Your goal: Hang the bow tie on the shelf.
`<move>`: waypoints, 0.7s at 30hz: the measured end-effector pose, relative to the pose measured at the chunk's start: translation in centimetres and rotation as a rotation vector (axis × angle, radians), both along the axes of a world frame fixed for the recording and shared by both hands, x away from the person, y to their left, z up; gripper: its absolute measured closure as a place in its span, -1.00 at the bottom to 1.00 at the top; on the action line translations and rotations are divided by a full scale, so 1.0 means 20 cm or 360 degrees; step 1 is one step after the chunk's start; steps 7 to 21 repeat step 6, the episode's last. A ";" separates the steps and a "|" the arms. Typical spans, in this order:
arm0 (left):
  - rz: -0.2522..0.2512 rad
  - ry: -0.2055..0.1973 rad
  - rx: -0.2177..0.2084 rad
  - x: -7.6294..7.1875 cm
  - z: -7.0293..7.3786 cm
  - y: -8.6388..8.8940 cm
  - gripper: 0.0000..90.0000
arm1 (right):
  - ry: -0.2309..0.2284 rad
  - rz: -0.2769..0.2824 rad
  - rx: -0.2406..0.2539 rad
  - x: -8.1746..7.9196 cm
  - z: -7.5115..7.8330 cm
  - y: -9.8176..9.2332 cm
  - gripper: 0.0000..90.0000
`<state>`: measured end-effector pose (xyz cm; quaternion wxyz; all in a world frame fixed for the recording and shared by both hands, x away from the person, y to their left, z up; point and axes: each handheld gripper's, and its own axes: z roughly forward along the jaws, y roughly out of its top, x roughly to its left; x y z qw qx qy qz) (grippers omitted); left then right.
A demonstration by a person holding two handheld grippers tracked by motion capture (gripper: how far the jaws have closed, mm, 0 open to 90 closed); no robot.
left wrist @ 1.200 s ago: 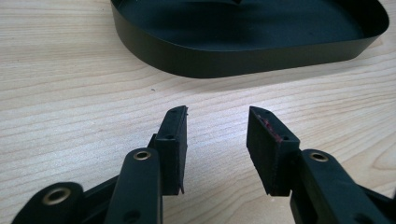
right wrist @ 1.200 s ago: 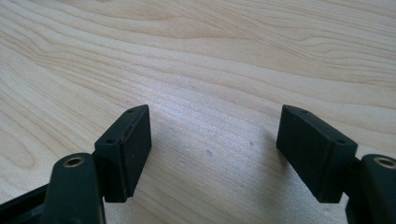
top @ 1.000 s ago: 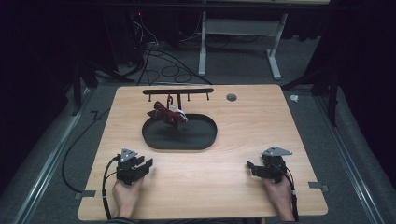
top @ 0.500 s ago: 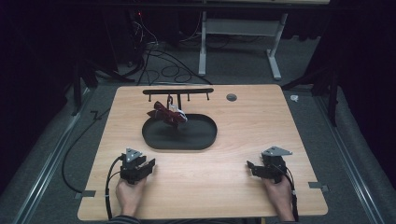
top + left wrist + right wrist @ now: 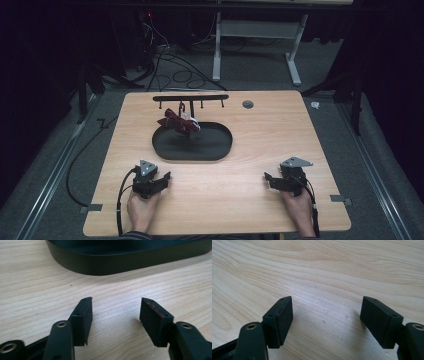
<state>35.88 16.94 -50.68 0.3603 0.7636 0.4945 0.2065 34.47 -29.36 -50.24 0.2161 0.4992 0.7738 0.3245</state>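
Jaws of the left claw have just spread, empty; right claw gapes too. Approach the red-black bundle on its black hook rack squarely.

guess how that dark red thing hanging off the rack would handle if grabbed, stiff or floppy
Probably floppy: the dark red thing droops in uneven folds from a hook on the black rack. Likely light, since one hook carries it. It may swing when touched, hanging over the black tray.

Black oval tray, mid-table; red item, maybe ribbon, over rim.
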 end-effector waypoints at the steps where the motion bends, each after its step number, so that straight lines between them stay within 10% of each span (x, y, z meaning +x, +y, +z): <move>1: -0.0006 -0.0005 0.0027 0.00 0.00 -0.01 -0.09 | -0.0002 0.0003 -0.0002 0.00 0.00 0.00 -0.38; 21: -0.0006 -0.0009 0.0038 -0.01 0.00 -0.02 -0.12 | 0.0000 0.0000 -0.0001 0.00 0.00 0.00 -0.38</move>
